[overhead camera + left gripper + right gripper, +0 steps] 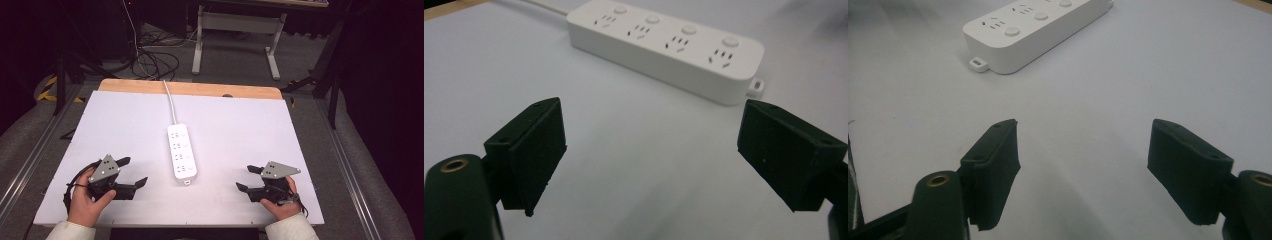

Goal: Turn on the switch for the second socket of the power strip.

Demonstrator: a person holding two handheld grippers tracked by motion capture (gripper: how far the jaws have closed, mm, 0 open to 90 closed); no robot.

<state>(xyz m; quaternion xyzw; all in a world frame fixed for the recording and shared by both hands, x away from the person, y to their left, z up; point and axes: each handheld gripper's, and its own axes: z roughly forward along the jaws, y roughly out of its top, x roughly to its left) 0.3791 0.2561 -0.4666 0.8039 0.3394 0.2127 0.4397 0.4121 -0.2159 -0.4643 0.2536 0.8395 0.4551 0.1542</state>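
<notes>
left hand-held gripper (pixel 134 171), jaws spread wide with nothing between them, held by the left hand (pixel 85 200) near the front left of the bench (pixel 240 120). right hand-held gripper (pixel 248 178), jaws likewise apart and empty, held by the right hand (pixel 282 205) near the front right. both point inward toward a white power strip (pixel 182 152) lying flat at mid-bench between them, well apart from each. its cord (pixel 171 102) runs to the far edge. the strip has four sockets, each with a button.
</notes>
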